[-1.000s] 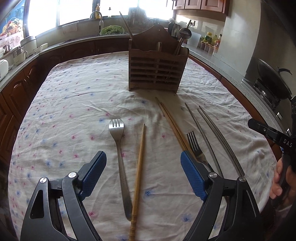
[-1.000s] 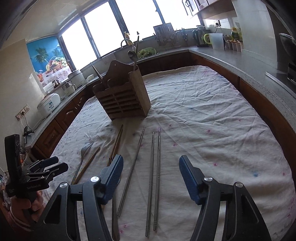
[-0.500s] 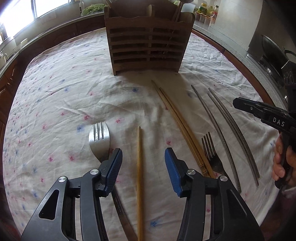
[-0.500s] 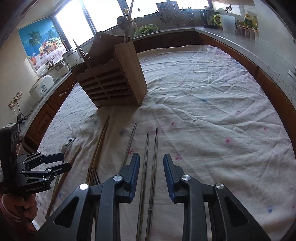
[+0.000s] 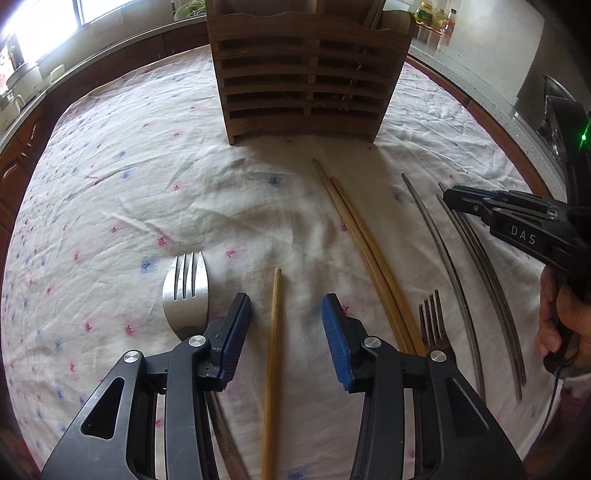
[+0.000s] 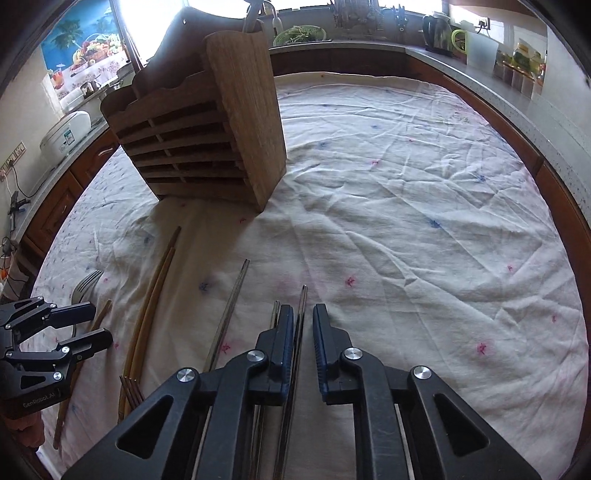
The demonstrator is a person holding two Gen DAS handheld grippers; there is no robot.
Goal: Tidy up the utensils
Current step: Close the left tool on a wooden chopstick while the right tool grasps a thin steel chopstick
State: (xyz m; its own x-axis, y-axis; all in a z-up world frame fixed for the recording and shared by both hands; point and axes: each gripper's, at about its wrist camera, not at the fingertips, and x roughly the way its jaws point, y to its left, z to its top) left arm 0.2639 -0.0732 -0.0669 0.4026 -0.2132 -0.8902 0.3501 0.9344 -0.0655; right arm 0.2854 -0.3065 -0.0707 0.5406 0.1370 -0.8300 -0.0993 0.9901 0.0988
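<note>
A slatted wooden caddy (image 5: 306, 74) (image 6: 207, 140) stands at the back of the table. My left gripper (image 5: 285, 299) (image 6: 96, 325) hangs low over a single wooden chopstick (image 5: 275, 332). Its jaws are closing with the chopstick between the pads, untouched. A fork (image 5: 186, 291) lies just left of it. To the right lie a wooden chopstick pair (image 5: 365, 251), a second fork (image 5: 432, 321) and metal chopsticks (image 5: 454, 277). My right gripper (image 6: 303, 308) (image 5: 452, 197) is closing around one metal chopstick (image 6: 301, 295), with a slit still showing on the right. Another metal chopstick (image 6: 229, 314) lies further left.
A flowered white tablecloth (image 6: 406, 221) covers the round table, and its right half holds no utensils. A kitchen counter rings the table, with a rice cooker (image 6: 66, 133) at the left and a kettle (image 6: 437, 33) and jars at the back right. A hand (image 5: 561, 321) holds the right gripper.
Both grippers have come forward and down toward the utensils and narrowed. The left went from spanning fork and chopstick to the chopstick alone. The right closed in on one metal chopstick.
</note>
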